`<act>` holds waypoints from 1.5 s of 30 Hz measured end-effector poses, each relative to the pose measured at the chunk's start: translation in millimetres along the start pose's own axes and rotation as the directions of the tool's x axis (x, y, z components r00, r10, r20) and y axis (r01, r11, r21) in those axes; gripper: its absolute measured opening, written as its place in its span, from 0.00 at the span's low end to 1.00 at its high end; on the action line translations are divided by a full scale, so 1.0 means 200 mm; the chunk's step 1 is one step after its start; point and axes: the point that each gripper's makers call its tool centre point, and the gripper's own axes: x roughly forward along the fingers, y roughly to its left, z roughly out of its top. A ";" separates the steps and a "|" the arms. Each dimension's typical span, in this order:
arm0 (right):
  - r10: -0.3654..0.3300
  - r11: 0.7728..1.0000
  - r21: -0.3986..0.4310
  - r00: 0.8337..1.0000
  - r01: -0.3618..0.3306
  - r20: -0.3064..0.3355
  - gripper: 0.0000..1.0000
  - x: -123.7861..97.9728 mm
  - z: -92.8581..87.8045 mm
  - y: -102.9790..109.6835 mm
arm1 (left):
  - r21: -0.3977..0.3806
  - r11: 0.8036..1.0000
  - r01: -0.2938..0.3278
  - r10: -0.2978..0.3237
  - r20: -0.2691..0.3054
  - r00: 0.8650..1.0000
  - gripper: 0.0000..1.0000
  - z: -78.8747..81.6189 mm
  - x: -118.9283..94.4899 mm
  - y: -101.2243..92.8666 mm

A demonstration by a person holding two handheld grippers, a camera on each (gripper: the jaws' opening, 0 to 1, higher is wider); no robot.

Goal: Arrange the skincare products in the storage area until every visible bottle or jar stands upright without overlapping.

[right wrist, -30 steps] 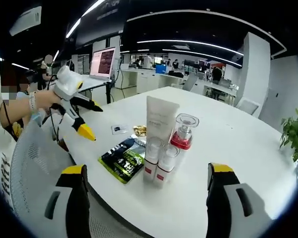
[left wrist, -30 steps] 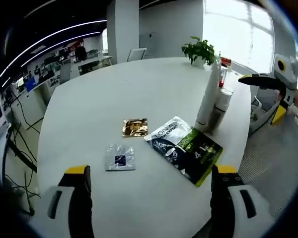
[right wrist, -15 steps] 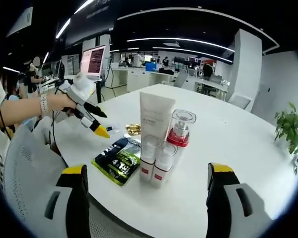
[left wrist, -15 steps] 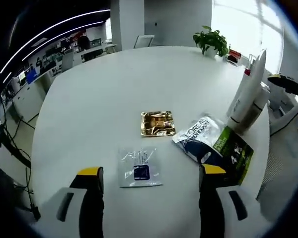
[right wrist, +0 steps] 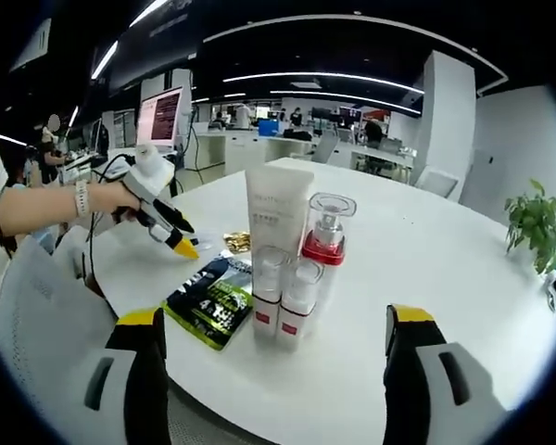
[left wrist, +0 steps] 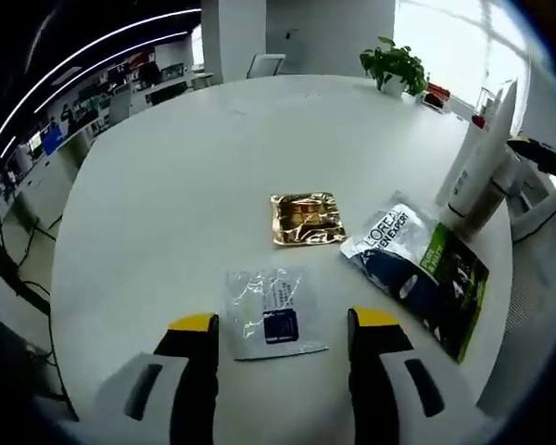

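Our left gripper has closed in over the clear sachet on the bench, jaws narrowed but empty. Right gripper jaws wide apart, empty; bottles stand upright beyond.

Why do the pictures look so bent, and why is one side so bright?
Fisheye lenses: in the left gripper view the white table bulges round, and window glare washes out the upper right near the plant; the right gripper view is darker, its ceiling lights curving into arcs.
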 end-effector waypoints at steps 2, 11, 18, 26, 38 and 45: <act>-0.007 1.000 0.006 1.000 0.007 0.004 0.98 0.00 -0.01 -0.01 | -0.009 1.000 0.010 -0.010 0.003 1.000 0.50 0.01 0.00 -0.02; -0.013 1.000 0.016 1.000 0.013 0.012 0.96 0.03 -0.06 0.00 | -0.013 1.000 0.013 -0.013 0.005 1.000 0.40 0.01 -0.01 -0.03; -0.009 0.999 -0.033 1.000 0.009 -0.010 0.96 0.04 -0.07 0.01 | 0.009 1.000 0.022 -0.022 0.007 1.000 0.35 0.01 0.00 -0.02; -0.019 0.999 -0.028 1.000 0.019 -0.005 0.96 0.04 -0.07 -0.01 | 0.055 0.997 0.045 -0.045 -0.007 0.999 0.35 0.00 -0.01 -0.05; -0.014 1.000 -0.027 1.000 0.014 -0.003 0.97 0.04 -0.07 -0.01 | 0.201 0.962 0.183 -0.176 -0.052 0.983 0.35 -0.04 -0.05 -0.17; -0.005 0.999 -0.036 1.000 0.005 -0.020 0.97 0.05 -0.08 0.00 | 0.301 0.915 0.269 -0.247 -0.111 0.963 0.35 -0.08 -0.09 -0.24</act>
